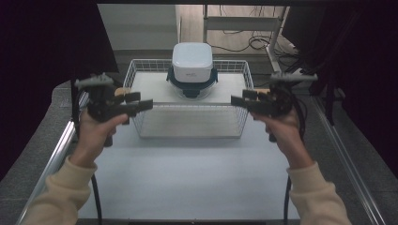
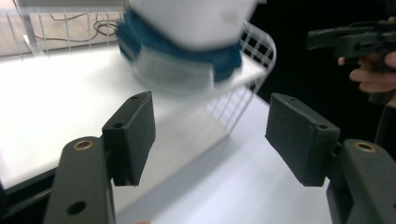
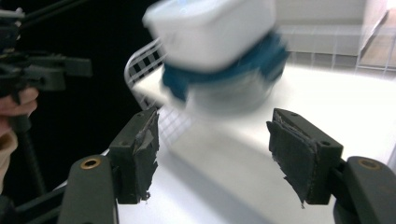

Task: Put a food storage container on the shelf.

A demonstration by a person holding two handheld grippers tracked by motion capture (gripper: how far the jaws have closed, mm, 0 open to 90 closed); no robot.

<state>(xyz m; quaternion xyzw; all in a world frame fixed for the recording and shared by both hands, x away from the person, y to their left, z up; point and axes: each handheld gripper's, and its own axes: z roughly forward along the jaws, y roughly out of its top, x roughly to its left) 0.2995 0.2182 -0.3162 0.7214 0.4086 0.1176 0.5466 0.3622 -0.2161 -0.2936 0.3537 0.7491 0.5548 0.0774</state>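
Note:
A white wire basket [image 1: 192, 105] stands at the middle of the white table [image 1: 187, 173]. In its far half a white box [image 1: 192, 60] rests on a clear container with a blue lid [image 1: 192, 85]. My left gripper [image 1: 142, 101] hovers at the basket's left front corner and my right gripper [image 1: 241, 101] at its right front corner, each pointing inward. Both stand open with nothing between the jaws. In the left gripper view my left gripper [image 2: 212, 126] faces the blurred stack [image 2: 187, 51]. In the right gripper view my right gripper [image 3: 215, 135] faces the same stack [image 3: 210, 32].
Dark curtains hang at both sides of the table. Metal rails [image 1: 61, 150] run along its left and right edges. Beyond the basket, cables [image 1: 256, 42] and a desk frame lie on the floor. Bare table surface stretches between the basket and the person's sleeves.

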